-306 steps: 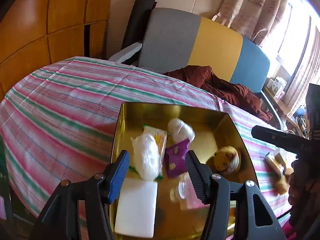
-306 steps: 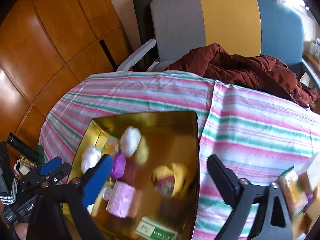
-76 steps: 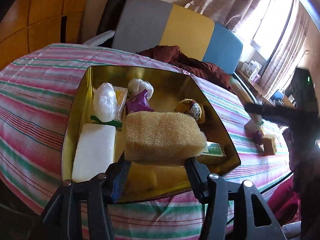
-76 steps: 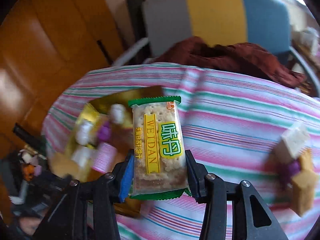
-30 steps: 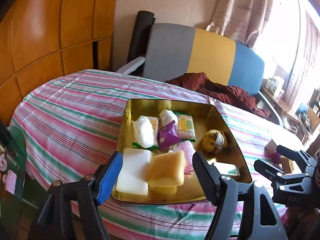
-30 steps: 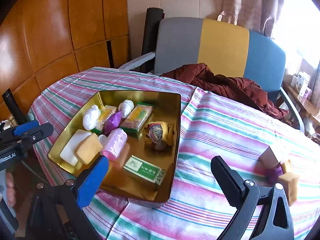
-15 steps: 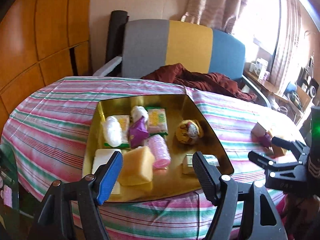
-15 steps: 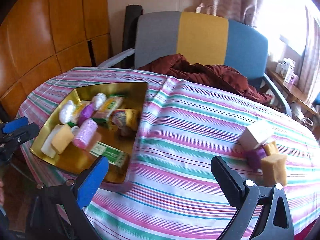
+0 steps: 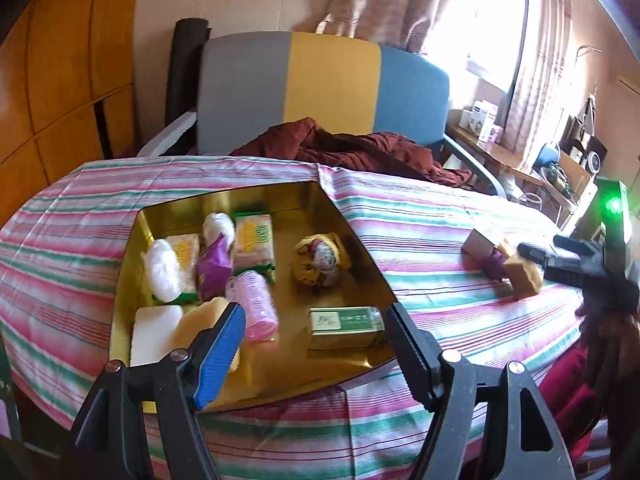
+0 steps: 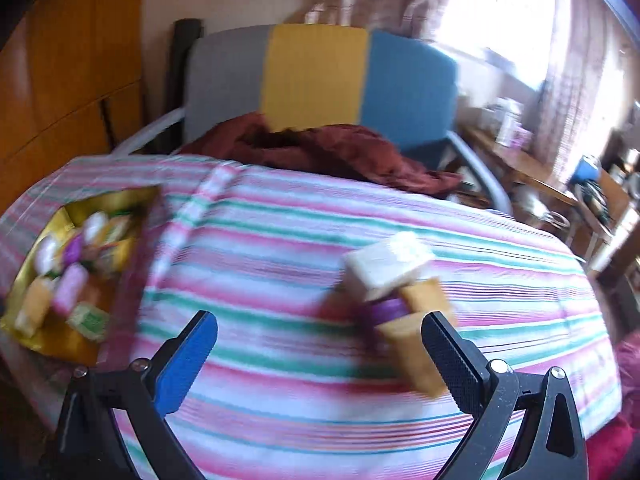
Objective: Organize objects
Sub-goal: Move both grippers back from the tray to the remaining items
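A gold tray (image 9: pixel 360 246) on the striped tablecloth holds several items: a yellow sponge (image 9: pixel 200 322), a white sponge (image 9: pixel 152 332), a pink roll (image 9: pixel 254 300), a green box (image 9: pixel 346 320) and wrapped snacks. My left gripper (image 9: pixel 314 340) is open and empty over the tray's near edge. My right gripper (image 10: pixel 320 344) is open and empty above the cloth. A white block (image 10: pixel 386 264), a purple item (image 10: pixel 386 312) and yellow sponges (image 10: pixel 412 348) lie clustered by its right finger; they also show at the right of the left wrist view (image 9: pixel 520 276). The tray shows blurred at far left (image 10: pixel 48 340).
A grey, yellow and blue chair (image 9: pixel 332 92) with a dark red garment (image 9: pixel 344 152) stands behind the table. Wood panelling (image 9: pixel 60 80) is at the left. A cluttered side table (image 9: pixel 520 152) and curtained window are at the right.
My right gripper has swung right, away from the tray, toward the cluster of blocks on the cloth. My left gripper view has shifted slightly right; both stay open and empty.
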`<move>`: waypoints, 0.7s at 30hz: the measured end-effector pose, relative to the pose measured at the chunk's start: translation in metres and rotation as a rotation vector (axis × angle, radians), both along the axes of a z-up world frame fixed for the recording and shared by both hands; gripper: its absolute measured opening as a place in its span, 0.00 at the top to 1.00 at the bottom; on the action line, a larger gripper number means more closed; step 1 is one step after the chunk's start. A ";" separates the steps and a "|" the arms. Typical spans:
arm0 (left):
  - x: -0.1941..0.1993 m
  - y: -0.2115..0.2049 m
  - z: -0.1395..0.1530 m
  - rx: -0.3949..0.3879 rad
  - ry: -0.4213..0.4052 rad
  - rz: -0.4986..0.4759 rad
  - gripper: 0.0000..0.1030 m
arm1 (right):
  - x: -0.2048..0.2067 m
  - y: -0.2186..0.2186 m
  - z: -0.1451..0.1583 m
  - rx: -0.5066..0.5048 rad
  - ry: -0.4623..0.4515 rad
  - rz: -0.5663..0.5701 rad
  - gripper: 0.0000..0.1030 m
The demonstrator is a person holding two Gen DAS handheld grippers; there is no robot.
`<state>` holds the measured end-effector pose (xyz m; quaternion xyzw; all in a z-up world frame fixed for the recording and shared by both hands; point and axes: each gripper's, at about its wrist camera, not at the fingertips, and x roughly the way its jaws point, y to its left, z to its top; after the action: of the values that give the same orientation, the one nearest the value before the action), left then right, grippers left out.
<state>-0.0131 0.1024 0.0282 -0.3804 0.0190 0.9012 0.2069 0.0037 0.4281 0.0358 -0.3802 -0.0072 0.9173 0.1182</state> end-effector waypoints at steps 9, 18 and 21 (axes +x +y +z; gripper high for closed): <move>0.002 0.044 0.005 -0.029 0.010 -0.113 0.29 | 0.024 0.138 -0.016 -0.215 0.077 -0.413 0.00; -0.005 0.097 -0.010 -0.072 -0.037 -0.203 0.29 | 0.034 0.165 -0.025 -0.446 0.119 -0.433 0.00; -0.013 0.115 -0.012 -0.086 -0.057 -0.236 0.29 | 0.014 0.145 -0.030 -0.435 0.063 -0.317 0.00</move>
<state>-0.0261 0.2173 0.0159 -0.4093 0.0964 0.8578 0.2955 0.0179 0.5731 0.0060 -0.3642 0.2535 0.8787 0.1762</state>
